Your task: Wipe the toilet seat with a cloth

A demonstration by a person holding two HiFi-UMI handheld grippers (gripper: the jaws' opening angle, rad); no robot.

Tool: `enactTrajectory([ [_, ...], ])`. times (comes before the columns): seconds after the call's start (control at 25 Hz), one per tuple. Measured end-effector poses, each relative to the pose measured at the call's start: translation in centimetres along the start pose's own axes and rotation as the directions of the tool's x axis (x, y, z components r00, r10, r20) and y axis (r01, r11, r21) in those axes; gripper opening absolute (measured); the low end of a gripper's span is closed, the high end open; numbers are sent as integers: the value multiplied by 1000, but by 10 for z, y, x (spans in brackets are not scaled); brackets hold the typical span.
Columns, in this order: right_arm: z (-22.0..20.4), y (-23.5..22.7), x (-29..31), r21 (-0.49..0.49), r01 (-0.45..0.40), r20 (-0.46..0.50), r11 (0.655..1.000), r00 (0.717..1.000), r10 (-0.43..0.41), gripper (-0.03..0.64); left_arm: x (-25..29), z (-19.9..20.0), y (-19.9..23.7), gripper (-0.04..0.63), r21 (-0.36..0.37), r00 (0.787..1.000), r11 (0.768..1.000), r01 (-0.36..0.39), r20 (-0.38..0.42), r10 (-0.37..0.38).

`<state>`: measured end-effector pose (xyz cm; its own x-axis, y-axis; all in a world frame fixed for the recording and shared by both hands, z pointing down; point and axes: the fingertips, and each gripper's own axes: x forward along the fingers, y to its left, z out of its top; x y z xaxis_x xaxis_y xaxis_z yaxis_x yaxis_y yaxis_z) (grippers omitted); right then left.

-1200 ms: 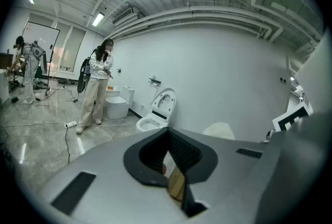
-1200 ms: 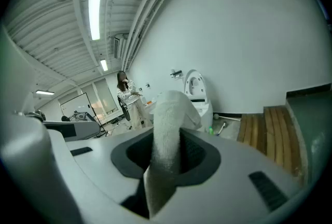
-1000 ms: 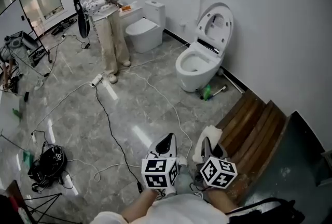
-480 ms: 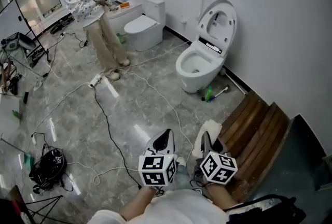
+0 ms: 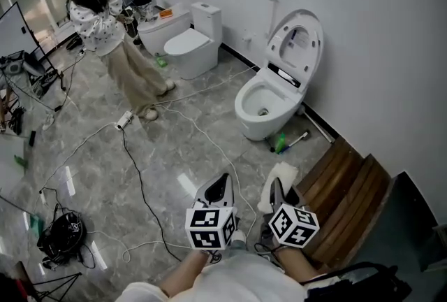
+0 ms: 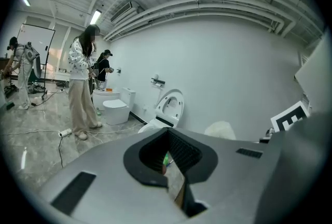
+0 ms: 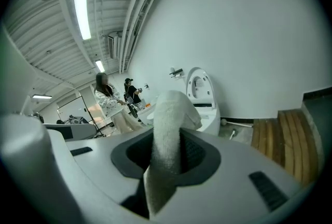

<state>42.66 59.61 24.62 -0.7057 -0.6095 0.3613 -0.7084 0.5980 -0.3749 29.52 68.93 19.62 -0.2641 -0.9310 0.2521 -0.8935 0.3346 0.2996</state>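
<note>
A white toilet (image 5: 265, 101) with its lid (image 5: 299, 42) raised stands against the far wall, well ahead of both grippers. My right gripper (image 5: 278, 194) is shut on a white cloth (image 5: 281, 176), which sticks up from between its jaws. In the right gripper view the cloth (image 7: 169, 129) fills the jaw gap, with the toilet (image 7: 205, 97) beyond it. My left gripper (image 5: 222, 190) is held low beside the right one, shut with nothing in it. Past its closed jaws the left gripper view shows the toilet (image 6: 166, 110) and the cloth (image 6: 220, 129).
A second toilet (image 5: 192, 38) stands further left along the wall, with two people (image 5: 112, 35) next to it. Cables (image 5: 140, 175) trail across the marble floor. A wooden step (image 5: 346, 192) lies at right. A green bottle (image 5: 281, 144) sits by the toilet base. A black bag (image 5: 63, 234) lies at left.
The person in the patterned top has walked left, uncovering a second person by the far toilet. The toilet sits slightly nearer in view. Both grippers stay low and shut.
</note>
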Motion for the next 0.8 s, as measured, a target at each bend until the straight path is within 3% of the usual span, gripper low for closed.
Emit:
enactTrajectory([
  [0.36, 40, -14, 67, -6, -15, -7, 1000, 1000, 15, 100, 73, 24, 10, 0, -15, 1000, 1000, -10, -4, 10],
  [0.8, 57, -34, 122, 22, 46, -29, 999, 999, -45, 100, 146, 32, 26, 0, -36, 998, 999, 29, -57, -31],
])
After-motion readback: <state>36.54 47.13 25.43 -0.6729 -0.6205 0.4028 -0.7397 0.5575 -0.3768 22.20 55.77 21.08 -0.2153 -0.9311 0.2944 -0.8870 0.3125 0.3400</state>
